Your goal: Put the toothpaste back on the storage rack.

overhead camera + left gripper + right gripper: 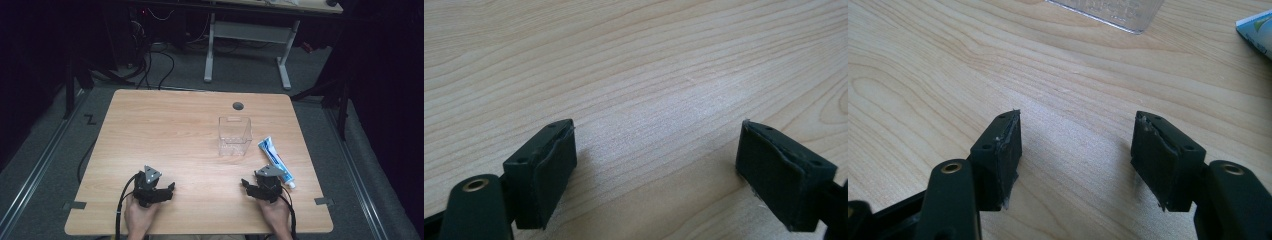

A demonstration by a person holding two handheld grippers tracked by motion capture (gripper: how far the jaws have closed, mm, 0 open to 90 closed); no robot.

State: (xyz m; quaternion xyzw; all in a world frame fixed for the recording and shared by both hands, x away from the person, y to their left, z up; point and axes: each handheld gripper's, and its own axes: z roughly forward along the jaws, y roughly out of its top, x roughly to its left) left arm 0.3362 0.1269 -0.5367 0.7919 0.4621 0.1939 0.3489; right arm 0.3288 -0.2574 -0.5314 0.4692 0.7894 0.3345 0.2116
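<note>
Toothpaste tube [276, 162] lies near the table's [175, 125] right edge, beside the clear plastic box [234, 135]. Right gripper [252, 184] and left gripper [167, 189] rest near the front edge, jaws wide apart, holding nothing.

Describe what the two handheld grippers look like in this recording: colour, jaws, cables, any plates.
Both the left gripper and the right gripper are black, each topped by a grey three-cornered plate. Each has two blocky black jaws faced with dark pads whose edges look frayed, and brass-coloured rivets at the linkages. A black cable trails back from each toward the person. No sleeve is visible on either forearm.
</note>
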